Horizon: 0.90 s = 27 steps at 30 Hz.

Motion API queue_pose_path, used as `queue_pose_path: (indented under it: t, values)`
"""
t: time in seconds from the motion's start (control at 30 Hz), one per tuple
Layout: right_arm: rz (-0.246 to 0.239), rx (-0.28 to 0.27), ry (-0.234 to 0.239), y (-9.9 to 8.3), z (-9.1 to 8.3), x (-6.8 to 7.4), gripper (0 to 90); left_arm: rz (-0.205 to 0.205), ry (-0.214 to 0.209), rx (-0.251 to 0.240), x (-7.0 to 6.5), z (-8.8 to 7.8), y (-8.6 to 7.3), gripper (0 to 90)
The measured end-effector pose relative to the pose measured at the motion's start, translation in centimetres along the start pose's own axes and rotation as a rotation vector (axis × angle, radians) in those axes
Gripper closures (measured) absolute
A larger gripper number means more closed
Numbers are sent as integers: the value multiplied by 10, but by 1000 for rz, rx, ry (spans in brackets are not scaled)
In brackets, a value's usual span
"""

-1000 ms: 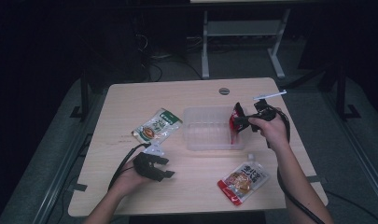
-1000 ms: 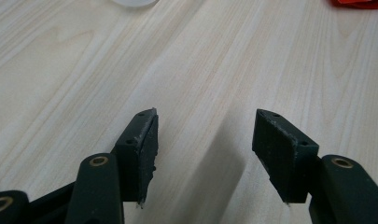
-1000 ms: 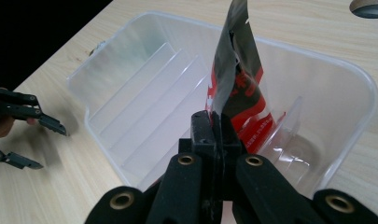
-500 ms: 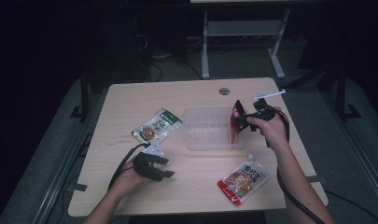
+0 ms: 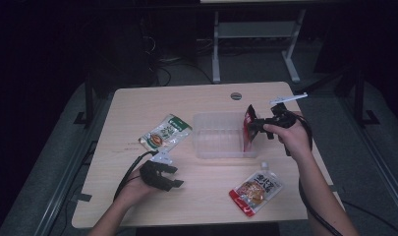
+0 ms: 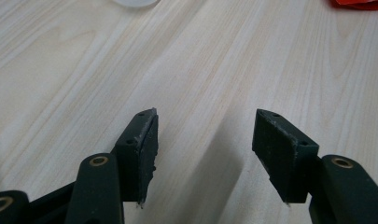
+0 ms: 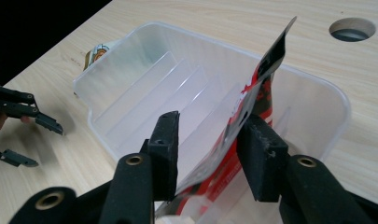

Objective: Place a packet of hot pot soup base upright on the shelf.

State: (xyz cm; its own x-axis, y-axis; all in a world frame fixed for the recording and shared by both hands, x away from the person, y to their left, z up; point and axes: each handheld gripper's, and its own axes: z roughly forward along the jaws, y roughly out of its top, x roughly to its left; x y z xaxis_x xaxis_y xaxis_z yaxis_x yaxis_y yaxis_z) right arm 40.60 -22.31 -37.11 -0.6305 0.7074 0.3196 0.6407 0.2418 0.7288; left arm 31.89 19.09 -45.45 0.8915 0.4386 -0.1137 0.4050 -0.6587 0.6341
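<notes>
A clear plastic bin [image 5: 218, 136] with inner dividers [image 7: 144, 100] sits mid-table. A red pouch [image 5: 247, 130] stands upright in its right end. My right gripper [image 5: 254, 126] is over that end. In the right gripper view its jaws [image 7: 210, 128] stand apart around the pouch [image 7: 259, 91], which leans on the right pad [image 7: 261, 154] with a gap to the left pad. My left gripper [image 5: 173, 176] rests open on bare wood [image 6: 205, 123] near the front left. A green pouch [image 5: 166, 132] lies left of the bin, and an orange-red spouted pouch [image 5: 255, 188] lies at front right.
A round cable hole [image 5: 236, 96] is in the table behind the bin. A white desk frame [image 5: 255, 34] stands on the dark floor beyond. The left gripper [image 7: 23, 119] also appears at the left of the right gripper view.
The right gripper and red pouch have shifted slightly left and down at the bin's right end. The left gripper has stayed put.
</notes>
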Motion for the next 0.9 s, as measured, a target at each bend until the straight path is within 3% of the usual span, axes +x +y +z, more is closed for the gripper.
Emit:
queue_pose_path:
  t: [0.3,0.4,0.9]
  values:
    - [-9,-28,-10,-9,-24,0,459,-25,5,-20,1,-4,-3,399]
    - [-34,-36,-11,-15,-35,0,422,-40,8,-34,1,-5,-4,389]
    - [-82,-36,-55,-51,-67,11,379,-30,23,-36,0,-11,-7,376]
